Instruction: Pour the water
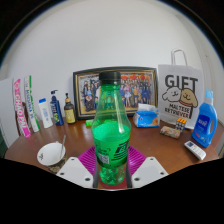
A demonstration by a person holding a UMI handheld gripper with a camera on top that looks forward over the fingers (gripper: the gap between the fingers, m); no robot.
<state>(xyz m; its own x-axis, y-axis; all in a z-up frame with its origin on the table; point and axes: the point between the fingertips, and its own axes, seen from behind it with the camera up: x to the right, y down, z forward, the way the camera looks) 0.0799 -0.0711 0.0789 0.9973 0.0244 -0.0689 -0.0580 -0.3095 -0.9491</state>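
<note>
A green plastic bottle (pixel 111 125) with a black cap stands upright between my fingers, filling the middle of the view. My gripper (pixel 111 172) is shut on the bottle's lower part, with the pink pads (pixel 87 160) pressed against both sides. The bottle's base is hidden below the fingers. A white bowl (pixel 51 154) with a spoon in it sits on the wooden table (pixel 165 148), to the left of the bottle.
A framed photo (pixel 140 90) leans against the wall behind the bottle. A white gift bag (pixel 180 95), a blue bottle (pixel 205 124) and a remote (pixel 195 150) stand at the right. Toothpaste tubes (pixel 24 105) and small bottles (pixel 56 108) stand at the left.
</note>
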